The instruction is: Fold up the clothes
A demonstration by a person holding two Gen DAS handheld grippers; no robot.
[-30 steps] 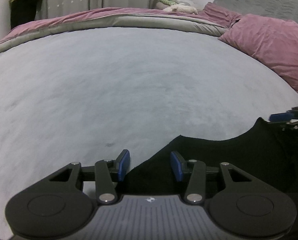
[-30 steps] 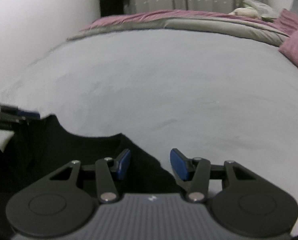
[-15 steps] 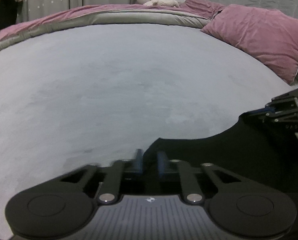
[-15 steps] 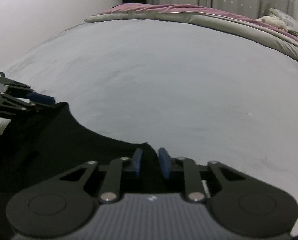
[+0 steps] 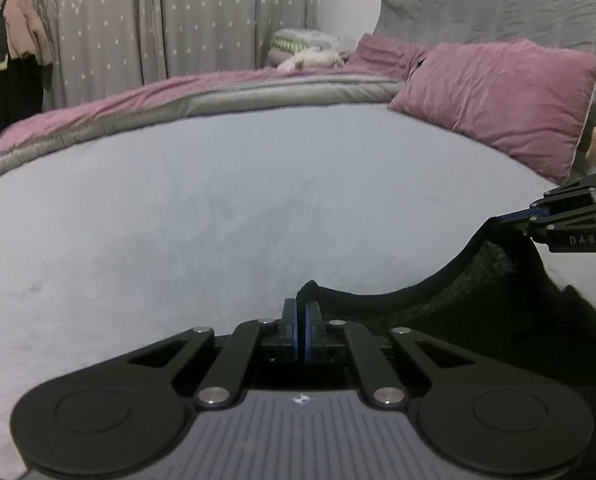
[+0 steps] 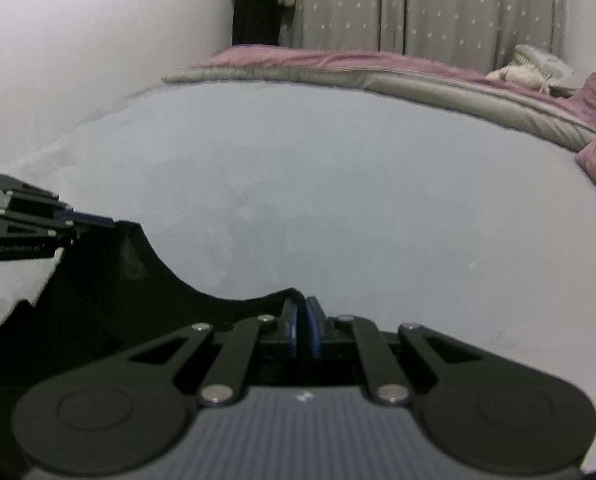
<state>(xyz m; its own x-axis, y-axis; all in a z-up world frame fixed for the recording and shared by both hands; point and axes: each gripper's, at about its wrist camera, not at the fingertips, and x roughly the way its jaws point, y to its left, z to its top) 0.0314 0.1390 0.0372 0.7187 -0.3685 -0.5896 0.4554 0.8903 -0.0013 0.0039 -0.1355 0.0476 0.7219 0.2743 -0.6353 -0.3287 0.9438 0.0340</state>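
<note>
The big grey bed [image 5: 226,208] fills most of both views, and more of the room behind it shows now than a second ago: the dotted curtains [image 5: 202,20], the pink pillow [image 5: 498,96] and the pink and grey blanket [image 5: 170,96] along the far side. The black garment [image 5: 438,312] sits at the near edge of the bed. A second ago it lay flat. Now its top edge hangs in a low curve between the two claws, lifted off the bed. The left gripper [image 5: 301,312] was spread wide before; now its blue pads are pressed together, pinching one corner of the black cloth. The right gripper [image 6: 303,316] has closed the same way and pinches the other corner.
</note>
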